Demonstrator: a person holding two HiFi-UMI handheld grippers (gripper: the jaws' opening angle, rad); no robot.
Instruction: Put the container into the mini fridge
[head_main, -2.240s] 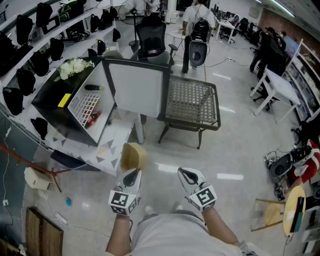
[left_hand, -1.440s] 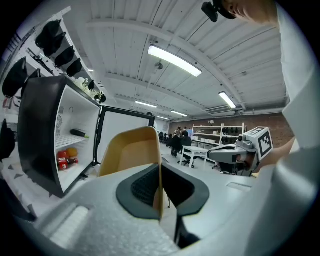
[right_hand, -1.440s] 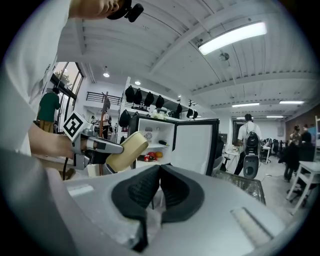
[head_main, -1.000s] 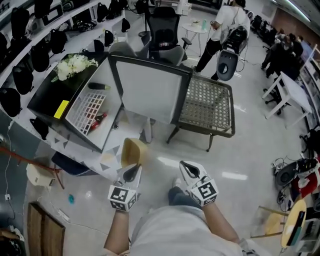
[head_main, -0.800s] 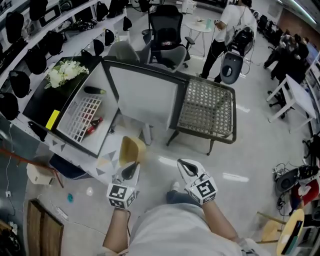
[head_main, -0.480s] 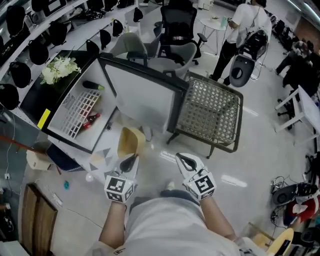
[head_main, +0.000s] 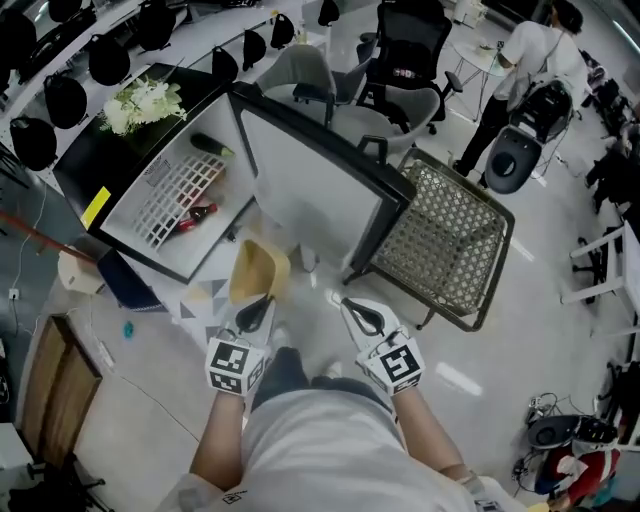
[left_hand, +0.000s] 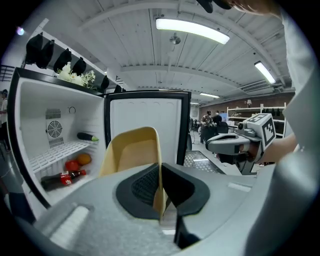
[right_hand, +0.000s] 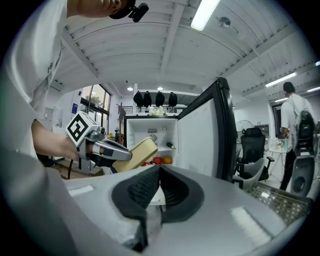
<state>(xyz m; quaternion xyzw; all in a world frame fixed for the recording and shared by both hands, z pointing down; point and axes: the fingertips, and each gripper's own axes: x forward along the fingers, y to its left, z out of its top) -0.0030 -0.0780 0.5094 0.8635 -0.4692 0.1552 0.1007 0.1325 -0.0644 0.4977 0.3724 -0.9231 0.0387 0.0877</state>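
Note:
The tan open-topped container (head_main: 258, 272) hangs in front of me, with my left gripper (head_main: 258, 312) shut on its rim. In the left gripper view the container's wall (left_hand: 131, 155) stands pinched between the dark pads. The black mini fridge (head_main: 120, 195) stands ahead to the left, its door (head_main: 320, 200) swung wide open and its white inside (left_hand: 60, 145) showing. My right gripper (head_main: 358, 313) hovers beside the left one, shut on nothing. The right gripper view shows the container (right_hand: 137, 152) and the fridge (right_hand: 150, 135) straight ahead.
On the fridge's wire shelf (left_hand: 55, 152) lies a dark bottle (left_hand: 87, 136); below are round fruit (left_hand: 79, 161) and a red bottle (left_hand: 62, 177). White flowers (head_main: 145, 100) sit on top. A wicker chair (head_main: 440, 240) stands right of the door. A person (head_main: 525, 55) stands far behind.
The fridge and its open door have come closer and shifted in the head view as I walked toward them. Both grippers hold the same pose, the container still in the left.

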